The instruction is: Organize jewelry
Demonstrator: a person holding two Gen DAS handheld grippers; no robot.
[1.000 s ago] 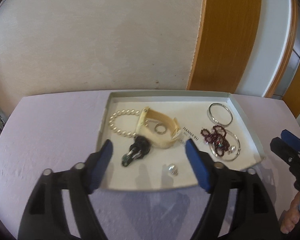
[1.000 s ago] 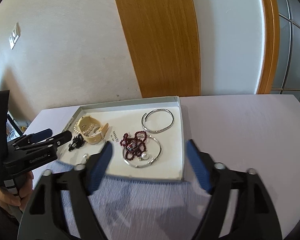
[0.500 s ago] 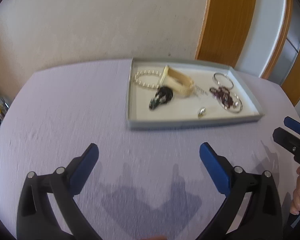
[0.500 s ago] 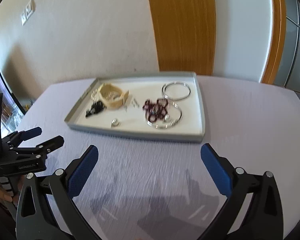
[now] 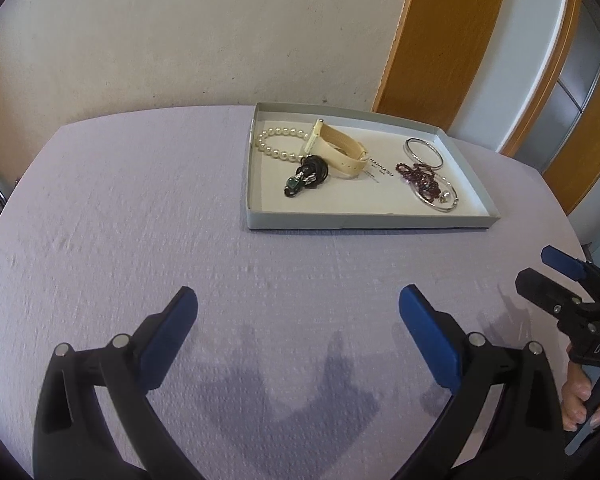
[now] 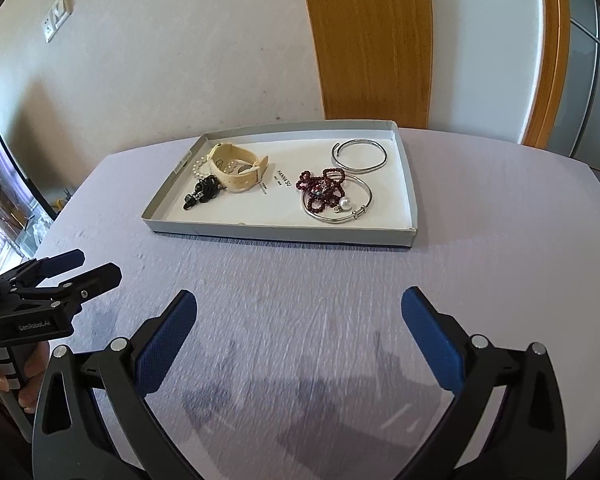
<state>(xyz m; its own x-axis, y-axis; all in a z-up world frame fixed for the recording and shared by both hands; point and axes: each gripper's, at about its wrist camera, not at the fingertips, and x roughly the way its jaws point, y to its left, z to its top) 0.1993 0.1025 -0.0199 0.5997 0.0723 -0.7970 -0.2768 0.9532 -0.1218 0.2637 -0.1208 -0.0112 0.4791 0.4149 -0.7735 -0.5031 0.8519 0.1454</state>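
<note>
**Now withdrawn: both grippers pulled back from the jewelry tray**

Broadly, the lilac-covered surface (image 5: 120, 208) fills both views, and the grey tray (image 6: 284, 233) sits at its far side, right of centre in the left wrist view. A second ago the left gripper (image 5: 298, 336) was held low over the tray's near edge; it has since been drawn back and now hovers near the front of the surface, its fingers spread wide and empty. The right gripper (image 6: 299, 334) has likewise been retreated, its fingers open with nothing between them. All jewelry is found inside the tray: the cream watch (image 5: 338, 151) and pearl bracelet (image 5: 278, 145) at the far left, the black pendant cord (image 5: 309, 174) just nearer, and on the right a garnet bead strand (image 6: 322, 192) lying on a silver bangle (image 6: 337, 199), a second bangle (image 6: 359, 155) behind. With everything gathered and both grippers backed off, the task is judged finished or nearly so.
</note>
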